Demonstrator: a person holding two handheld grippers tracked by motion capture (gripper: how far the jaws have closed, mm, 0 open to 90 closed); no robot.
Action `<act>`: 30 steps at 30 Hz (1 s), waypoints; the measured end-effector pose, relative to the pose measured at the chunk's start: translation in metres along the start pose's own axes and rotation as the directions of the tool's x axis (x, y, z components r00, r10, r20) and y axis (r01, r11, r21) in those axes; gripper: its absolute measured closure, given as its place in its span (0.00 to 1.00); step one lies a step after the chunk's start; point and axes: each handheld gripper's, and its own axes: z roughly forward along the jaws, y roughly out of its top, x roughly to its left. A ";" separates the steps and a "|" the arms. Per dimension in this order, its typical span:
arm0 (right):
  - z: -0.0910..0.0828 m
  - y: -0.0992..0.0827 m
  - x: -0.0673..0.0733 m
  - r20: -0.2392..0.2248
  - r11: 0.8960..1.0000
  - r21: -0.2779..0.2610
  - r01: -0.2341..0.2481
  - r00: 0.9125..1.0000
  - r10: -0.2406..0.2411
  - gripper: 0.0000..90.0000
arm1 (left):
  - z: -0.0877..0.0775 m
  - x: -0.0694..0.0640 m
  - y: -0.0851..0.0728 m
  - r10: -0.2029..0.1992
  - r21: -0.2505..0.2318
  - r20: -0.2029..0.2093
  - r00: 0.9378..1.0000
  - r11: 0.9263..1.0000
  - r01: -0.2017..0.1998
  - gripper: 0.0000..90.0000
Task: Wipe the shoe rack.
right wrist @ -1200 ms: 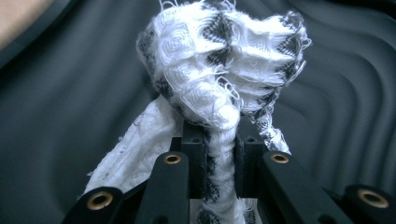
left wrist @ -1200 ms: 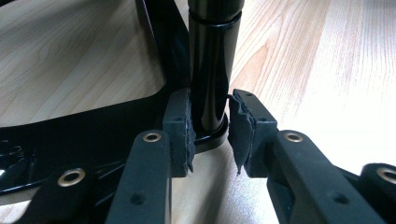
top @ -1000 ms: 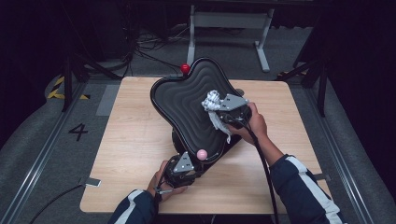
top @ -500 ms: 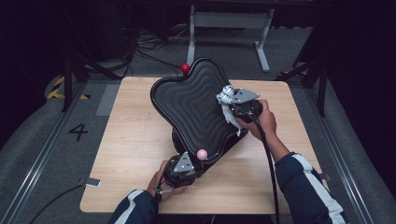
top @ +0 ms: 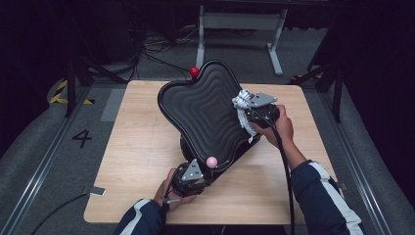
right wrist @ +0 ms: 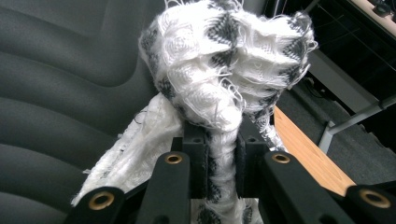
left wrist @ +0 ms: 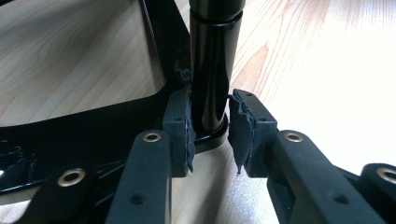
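Note:
A black panel (top: 205, 115) with wavy ridges stands tilted on the wooden table (top: 137, 147). A red ball (top: 194, 72) sits at its far edge and a pink ball (top: 211, 161) at its near edge. My left gripper (top: 199, 172) is at the panel's near corner, below the pink ball. In the left gripper view this gripper (left wrist: 210, 130) is shut on a glossy black post (left wrist: 212, 70) of the panel's base. My right gripper (top: 247, 105) is at the panel's right edge, shut on a frayed white-and-black cloth (right wrist: 224, 70) bunched against the ridged surface (right wrist: 60, 70). A strip of the cloth (top: 246, 125) hangs down.
Bare tabletop lies to the left of the panel and along the front. Beyond the table stand a white metal frame (top: 240, 22) and cables on the dark floor. A "4" mark (top: 81, 138) and yellow-black tape (top: 61, 93) lie left of the table.
My right gripper has carried the cloth across the ridged surface to the panel's right edge. The left gripper and the panel have stayed in place.

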 end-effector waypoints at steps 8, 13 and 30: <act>-0.002 0.001 0.003 -0.013 1.000 -0.005 -0.001 1.000 0.001 0.88 | 0.000 0.000 0.000 0.002 0.001 0.002 1.000 1.000 -0.002 0.77; -0.005 0.003 0.012 -0.049 0.999 -0.029 0.015 0.999 -0.016 0.88 | 0.000 0.000 0.000 0.002 0.001 0.002 1.000 1.000 -0.002 0.77; -0.018 0.015 0.055 -0.139 0.989 -0.105 0.100 0.984 -0.114 0.88 | 0.000 0.001 0.000 0.002 0.001 0.003 1.000 1.000 -0.002 0.77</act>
